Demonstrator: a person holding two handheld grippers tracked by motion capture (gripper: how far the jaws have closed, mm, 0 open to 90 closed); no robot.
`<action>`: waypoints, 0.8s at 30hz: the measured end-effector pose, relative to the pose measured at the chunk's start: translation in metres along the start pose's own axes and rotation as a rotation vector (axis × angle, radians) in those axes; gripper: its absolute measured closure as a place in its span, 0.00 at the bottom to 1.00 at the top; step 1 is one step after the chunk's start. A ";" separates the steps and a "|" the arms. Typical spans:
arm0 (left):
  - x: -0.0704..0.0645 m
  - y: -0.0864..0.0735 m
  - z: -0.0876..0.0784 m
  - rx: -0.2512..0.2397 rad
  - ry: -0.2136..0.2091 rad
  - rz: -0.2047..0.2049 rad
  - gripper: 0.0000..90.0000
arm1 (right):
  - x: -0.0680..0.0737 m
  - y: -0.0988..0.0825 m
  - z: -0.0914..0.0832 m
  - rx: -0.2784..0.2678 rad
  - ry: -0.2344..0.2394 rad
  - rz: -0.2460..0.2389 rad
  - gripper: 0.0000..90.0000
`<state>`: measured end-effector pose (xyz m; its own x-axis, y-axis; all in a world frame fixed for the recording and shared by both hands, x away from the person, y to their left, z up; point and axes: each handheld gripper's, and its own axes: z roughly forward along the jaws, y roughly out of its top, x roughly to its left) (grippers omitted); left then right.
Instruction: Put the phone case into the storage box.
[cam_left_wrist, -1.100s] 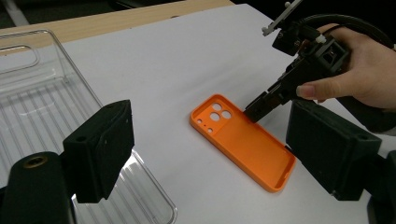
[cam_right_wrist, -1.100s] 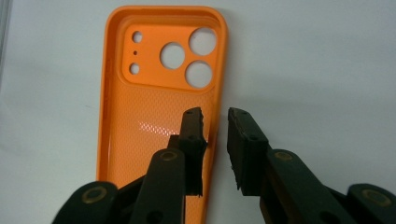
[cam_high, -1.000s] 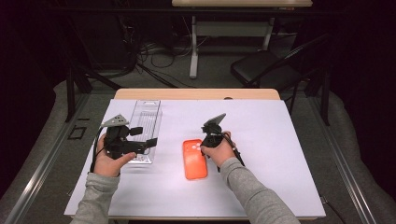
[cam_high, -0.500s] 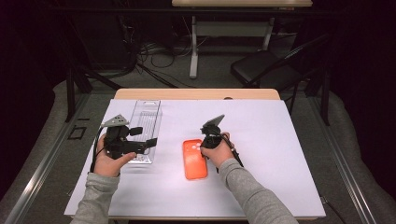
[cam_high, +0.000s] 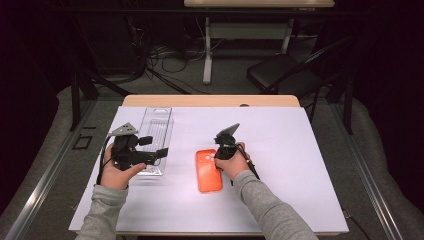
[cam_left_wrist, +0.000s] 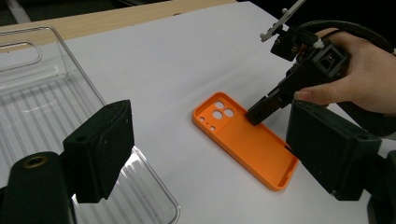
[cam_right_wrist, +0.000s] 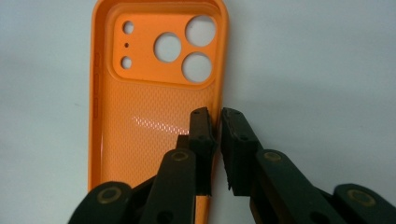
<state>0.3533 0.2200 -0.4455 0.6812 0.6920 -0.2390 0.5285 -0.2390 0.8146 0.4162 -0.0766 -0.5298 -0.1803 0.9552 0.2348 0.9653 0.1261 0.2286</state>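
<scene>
No legible text or labels anywhere.

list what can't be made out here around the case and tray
- Case near end: right gripper view, hidden behind the right gripper, whose jaws have just been closing on the case's side wall.
- Case side under the hand: high view, covered by it.
- Tray near and left parts: left gripper view, cut off by the edges and hidden behind the left gripper.
- Tray near end: high view, hidden by the left gripper.

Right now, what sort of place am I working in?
Probably a lab or recording workroom: a white-covered table set in a dark room, loose cables on the floor behind it, and a black chair by another desk.
</scene>
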 end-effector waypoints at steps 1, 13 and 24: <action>0.000 0.000 0.000 0.001 0.000 0.000 0.17 | 0.000 0.000 0.000 0.000 0.000 0.000 0.92; 0.000 0.000 0.001 0.003 -0.001 -0.003 0.17 | 0.000 0.000 0.000 -0.002 -0.001 0.008 0.94; 0.000 -0.001 0.001 0.005 0.000 -0.003 0.17 | 0.000 0.000 0.000 0.001 -0.005 0.020 0.95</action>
<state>0.3537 0.2199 -0.4464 0.6796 0.6926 -0.2420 0.5335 -0.2402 0.8110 0.4161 -0.0766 -0.5296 -0.1600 0.9589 0.2343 0.9690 0.1073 0.2227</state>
